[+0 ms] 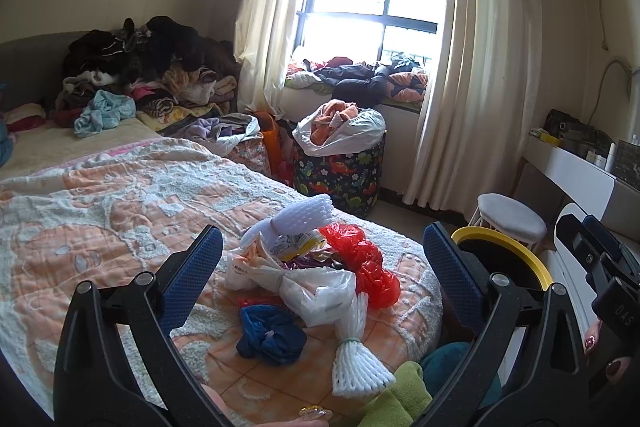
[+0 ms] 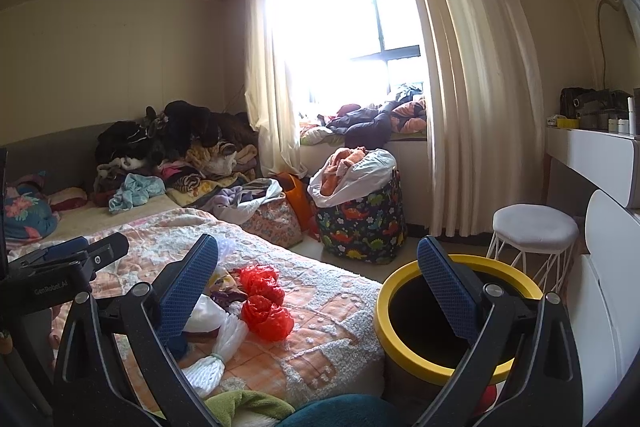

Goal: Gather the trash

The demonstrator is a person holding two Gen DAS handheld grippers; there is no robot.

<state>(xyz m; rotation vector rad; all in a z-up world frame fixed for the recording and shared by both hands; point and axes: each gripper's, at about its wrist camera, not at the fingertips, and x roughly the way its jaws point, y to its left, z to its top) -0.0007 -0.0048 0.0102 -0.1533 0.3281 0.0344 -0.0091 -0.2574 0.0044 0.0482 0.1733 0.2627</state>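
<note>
Hovering over the bed [image 1: 100,195], the left tongs [image 1: 322,255] gape wide and hold nothing, framing the trash heap at the bed's near corner: a red bag [image 1: 362,263], white bags [image 1: 316,287], a blue bag [image 1: 272,333] and white foam nets [image 1: 356,359]. The right tongs [image 2: 318,275] are likewise spread wide and empty, between the red bag [image 2: 264,301] and the yellow-rimmed bin [image 2: 400,347] standing on the floor just beside the bed. A white stool [image 2: 534,227] stands behind the bin.
</note>
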